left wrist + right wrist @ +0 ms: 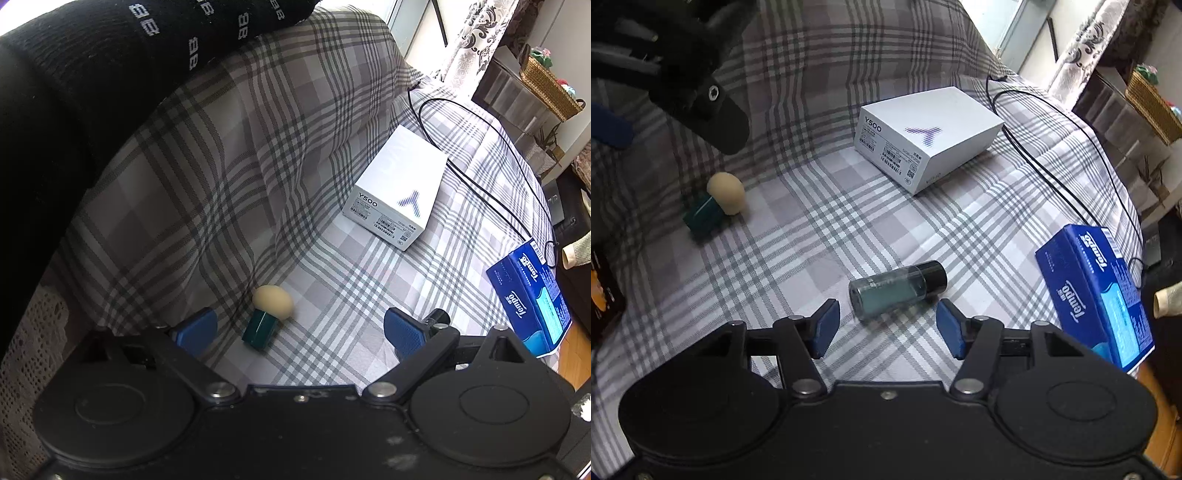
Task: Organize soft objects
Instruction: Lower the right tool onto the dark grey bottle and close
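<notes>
A cream egg-shaped sponge [272, 301] leans against a small dark green block [258, 329] on the grey plaid cloth [332, 280]. My left gripper [298, 331] is open above them, and both lie close to its left finger without touching the pads. The sponge [726, 194] and the green block [703, 216] also show at the left of the right wrist view. A small bottle of teal liquid with a black cap [897, 293] lies on its side just past the tips of my right gripper [888, 325], which is open with nothing between its pads.
A white box marked Y500 [399, 190] [927, 138] sits further back. A blue Tempo tissue pack [530, 299] [1097, 291] lies at the right edge, with a black cable [491, 162] behind it. Black fabric with white print [110, 66] fills the upper left. A dark packet [602, 291] is at the left.
</notes>
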A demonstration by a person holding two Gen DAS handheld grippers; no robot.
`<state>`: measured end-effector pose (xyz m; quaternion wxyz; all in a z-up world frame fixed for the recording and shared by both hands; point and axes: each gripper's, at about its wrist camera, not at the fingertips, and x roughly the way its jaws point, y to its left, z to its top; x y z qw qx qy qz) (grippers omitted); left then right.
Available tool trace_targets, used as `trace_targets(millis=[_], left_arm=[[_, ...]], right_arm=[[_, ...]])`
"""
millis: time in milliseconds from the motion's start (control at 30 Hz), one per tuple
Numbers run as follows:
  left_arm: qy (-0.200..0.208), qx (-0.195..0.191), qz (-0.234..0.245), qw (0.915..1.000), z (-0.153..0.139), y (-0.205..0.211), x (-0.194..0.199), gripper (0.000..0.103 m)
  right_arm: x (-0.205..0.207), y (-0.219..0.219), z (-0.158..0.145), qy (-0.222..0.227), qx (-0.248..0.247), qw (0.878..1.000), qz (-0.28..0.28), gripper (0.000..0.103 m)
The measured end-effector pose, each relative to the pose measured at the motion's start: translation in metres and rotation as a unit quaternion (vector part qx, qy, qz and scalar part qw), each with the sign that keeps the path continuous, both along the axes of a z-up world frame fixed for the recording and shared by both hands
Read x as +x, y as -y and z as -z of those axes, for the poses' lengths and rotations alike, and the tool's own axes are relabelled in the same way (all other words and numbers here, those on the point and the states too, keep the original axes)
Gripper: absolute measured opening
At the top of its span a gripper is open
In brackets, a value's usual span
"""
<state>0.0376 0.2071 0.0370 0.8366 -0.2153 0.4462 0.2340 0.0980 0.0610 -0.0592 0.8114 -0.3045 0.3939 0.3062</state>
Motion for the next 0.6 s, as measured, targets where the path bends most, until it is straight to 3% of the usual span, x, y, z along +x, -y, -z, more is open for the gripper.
trace_targets(millis=[133,300,600], left_arm=[[-0.004,0.001,-0.001,1.0,0.003,0.0,0.002,0.097],[-0.008,0.001,0.001,1.0,0.005,0.002,0.006,0.097],[-0.013,0.0,0.0,0.9999,0.008,0.002,0.013,0.097]], right_arm=[[0.008,0.001,0.002,-0.005,0.003,1.0,-0.024,0.056],[0.024,0.006,0.002,-0.017,0.026,0.999,-0.03,0.065],[0.038,-0.001,0.012,-0.027,0.005,0.996,-0.089,0.068]])
